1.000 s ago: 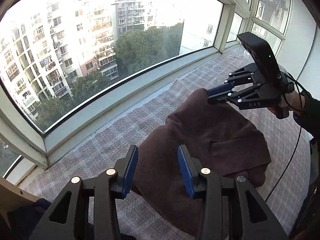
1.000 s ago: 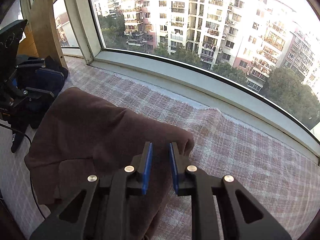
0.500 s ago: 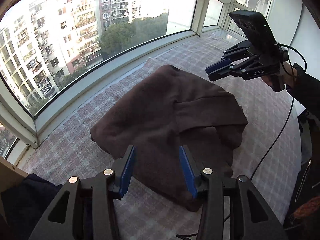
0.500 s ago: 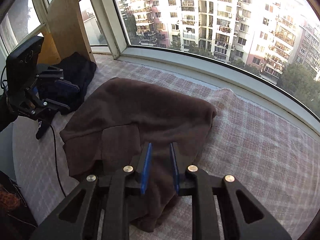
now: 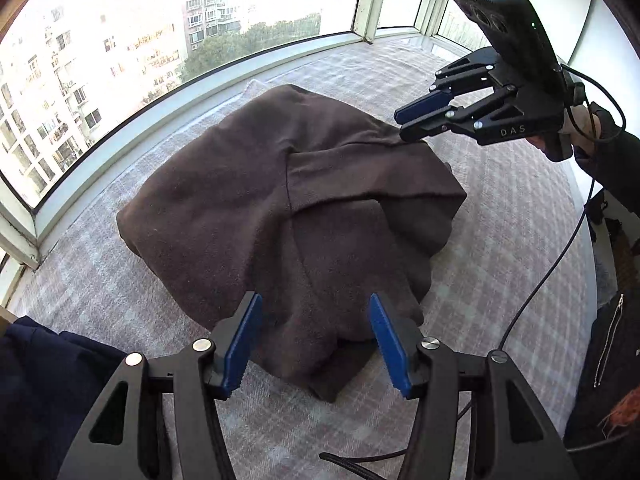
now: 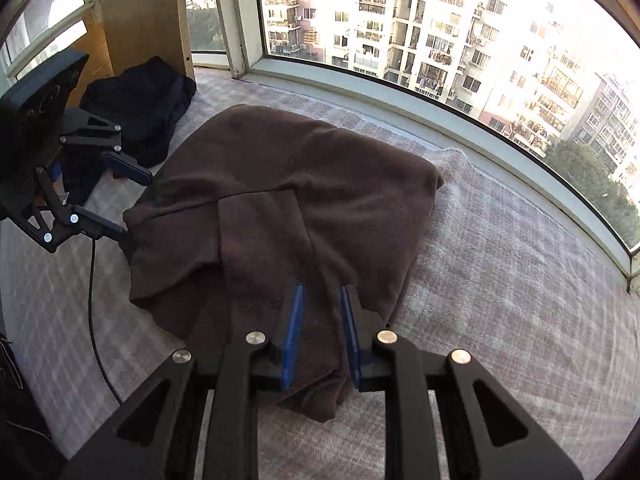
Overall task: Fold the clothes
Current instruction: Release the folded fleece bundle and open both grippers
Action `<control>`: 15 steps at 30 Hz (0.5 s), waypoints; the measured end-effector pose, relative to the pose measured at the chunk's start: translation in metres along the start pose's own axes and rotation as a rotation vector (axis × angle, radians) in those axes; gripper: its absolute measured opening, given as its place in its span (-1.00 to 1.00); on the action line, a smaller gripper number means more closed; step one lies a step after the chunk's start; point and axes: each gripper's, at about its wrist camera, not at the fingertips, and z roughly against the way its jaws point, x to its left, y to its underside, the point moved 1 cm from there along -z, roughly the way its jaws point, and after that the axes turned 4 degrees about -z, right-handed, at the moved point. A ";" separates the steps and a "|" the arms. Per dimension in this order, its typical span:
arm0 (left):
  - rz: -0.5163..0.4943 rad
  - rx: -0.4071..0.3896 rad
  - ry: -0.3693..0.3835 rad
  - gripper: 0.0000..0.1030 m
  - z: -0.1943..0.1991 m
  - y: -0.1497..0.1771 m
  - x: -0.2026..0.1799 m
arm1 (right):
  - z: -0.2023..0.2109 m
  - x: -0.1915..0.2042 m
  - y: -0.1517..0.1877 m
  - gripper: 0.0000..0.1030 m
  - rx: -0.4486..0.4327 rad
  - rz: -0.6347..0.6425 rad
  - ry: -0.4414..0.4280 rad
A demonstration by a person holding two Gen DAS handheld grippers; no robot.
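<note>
A dark brown garment [image 5: 288, 208] lies folded in a loose heap on the checked cloth [image 5: 500, 208] of the window ledge. My left gripper [image 5: 314, 298] hovers over its near end. Its jaws are opening, and nothing is pinched between the blue pads [image 5: 240, 340]. In the right wrist view the left gripper [image 6: 138, 207] stands spread at the brown garment's [image 6: 300, 184] left edge. My right gripper [image 6: 320, 286] hangs over the near flap, open by a narrow gap and holding nothing. Seen from the left, the right gripper [image 5: 408, 120] is just off the garment's far right edge.
A dark navy pile of clothes [image 6: 140, 108] lies by a wooden panel [image 6: 140, 12] at the left end of the ledge. The curved window frame [image 5: 200, 88] bounds the far side. A black cable [image 5: 540, 292] trails on the right, near a person's dark jacket [image 5: 608, 340].
Both grippers have drawn back from the window side, so the whole brown garment now shows. The left jaws have spread much wider. The right jaws stay narrow.
</note>
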 end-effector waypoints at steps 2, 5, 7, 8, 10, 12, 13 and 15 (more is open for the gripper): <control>0.012 0.053 -0.038 0.31 -0.021 0.003 0.001 | -0.014 0.007 0.008 -0.54 0.006 0.001 0.055; 0.037 0.047 -0.069 0.37 -0.022 0.001 -0.002 | -0.017 0.015 0.013 -0.52 0.005 -0.007 0.121; 0.082 0.023 -0.090 0.37 -0.008 -0.003 -0.002 | -0.003 0.015 0.012 -0.42 -0.010 -0.061 0.120; 0.113 -0.003 -0.120 0.37 0.003 -0.005 -0.003 | 0.009 0.015 0.013 -0.21 -0.043 -0.110 0.092; 0.172 -0.052 -0.195 0.46 0.029 -0.006 -0.005 | 0.034 0.016 0.017 0.16 -0.111 -0.207 0.052; 0.210 -0.085 -0.254 0.48 0.053 -0.005 -0.012 | 0.055 0.024 0.023 0.22 -0.154 -0.267 0.033; 0.220 -0.095 -0.273 0.49 0.063 -0.003 -0.016 | 0.064 0.031 0.025 0.22 -0.164 -0.287 0.025; 0.233 -0.106 -0.303 0.53 0.082 0.003 -0.025 | 0.078 0.041 0.032 0.22 -0.165 -0.325 0.027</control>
